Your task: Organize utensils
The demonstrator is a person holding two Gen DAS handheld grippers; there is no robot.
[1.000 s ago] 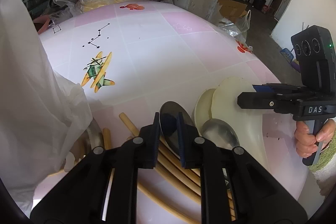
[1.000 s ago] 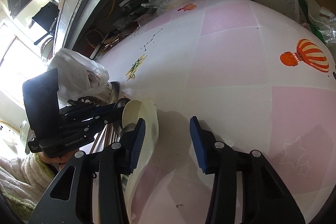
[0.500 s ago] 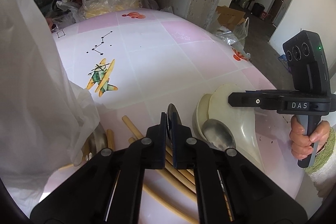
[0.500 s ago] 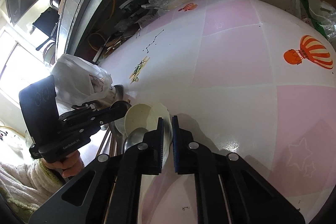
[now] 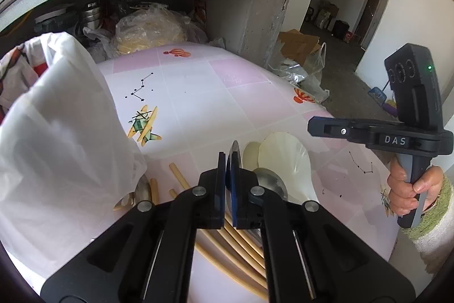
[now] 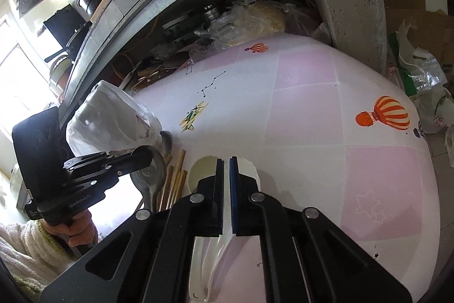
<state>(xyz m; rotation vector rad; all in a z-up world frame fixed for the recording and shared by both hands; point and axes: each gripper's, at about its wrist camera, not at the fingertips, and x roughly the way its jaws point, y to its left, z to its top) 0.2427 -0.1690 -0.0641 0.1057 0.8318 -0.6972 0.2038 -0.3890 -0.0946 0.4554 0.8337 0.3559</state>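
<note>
My left gripper (image 5: 228, 158) is shut on the bowl of a metal spoon (image 5: 235, 151), which stands edge-on above the pads. In the right wrist view that spoon (image 6: 153, 172) hangs clear of the table. My right gripper (image 6: 226, 162) is shut on the rim of a large cream plastic spoon (image 6: 249, 169), whose handle runs back under the fingers. A smaller cream spoon (image 5: 251, 156), a second metal spoon (image 5: 269, 183) and several bamboo chopsticks (image 5: 232, 240) lie on the pink-and-white tablecloth (image 5: 204, 93).
A white plastic bag (image 5: 56, 138) bulges at the left, right beside the utensil pile. Bagged food and pots (image 5: 147, 27) crowd the dark shelf behind the table. The table's rounded edge drops off to the right, with cardboard and bags (image 5: 300, 47) on the floor.
Both grippers closed and rose. The left one pinched the metal spoon's bowl and lifted it edge-on. The right one went from wide open to shut on the cream spoon's rim.
</note>
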